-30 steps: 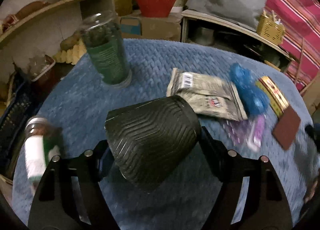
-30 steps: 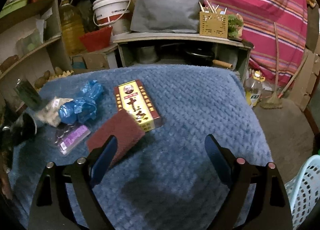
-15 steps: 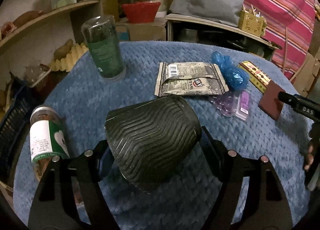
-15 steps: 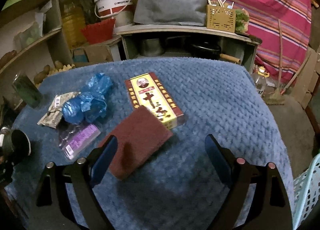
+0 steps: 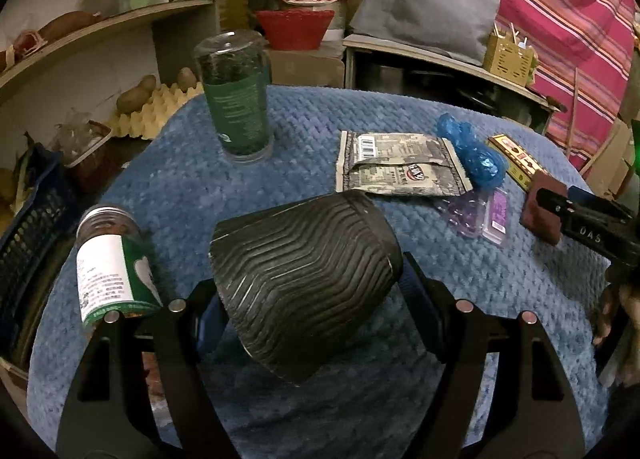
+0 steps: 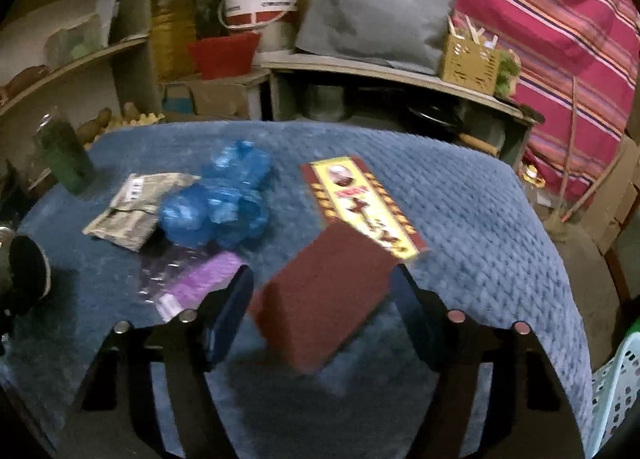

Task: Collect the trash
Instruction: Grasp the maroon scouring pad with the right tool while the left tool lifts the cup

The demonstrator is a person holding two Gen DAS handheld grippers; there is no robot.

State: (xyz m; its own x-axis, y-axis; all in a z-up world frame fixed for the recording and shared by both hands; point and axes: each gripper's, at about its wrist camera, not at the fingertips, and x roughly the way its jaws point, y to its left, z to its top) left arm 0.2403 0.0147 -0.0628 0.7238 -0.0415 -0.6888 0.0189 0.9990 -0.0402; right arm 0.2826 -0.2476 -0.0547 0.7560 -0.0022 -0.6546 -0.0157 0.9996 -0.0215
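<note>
My left gripper [image 5: 308, 299] is shut on a black ribbed paper cup [image 5: 300, 275], held above the blue cloth table [image 5: 304, 131]. My right gripper [image 6: 324, 299] is open, its fingers either side of a maroon scouring pad [image 6: 320, 299] that lies against a yellow and red box [image 6: 360, 203]. A crumpled blue plastic bag [image 6: 220, 211], a grey snack wrapper [image 6: 128, 211] and a purple blister pack [image 6: 192, 283] lie to the left. In the left wrist view the wrapper [image 5: 400, 171], the bag [image 5: 472, 151] and the right gripper [image 5: 584, 219] show.
A tall green tumbler [image 5: 236, 99] stands upside down at the back left. A jar with a green and white label [image 5: 112, 263] stands near the left edge. A pale basket [image 6: 612, 387] sits off the table's right edge. Shelves, a bucket and boxes stand behind.
My right gripper has moved forward and down until its fingers flank the maroon pad. My left gripper still holds the cup, and its view has turned slightly left.
</note>
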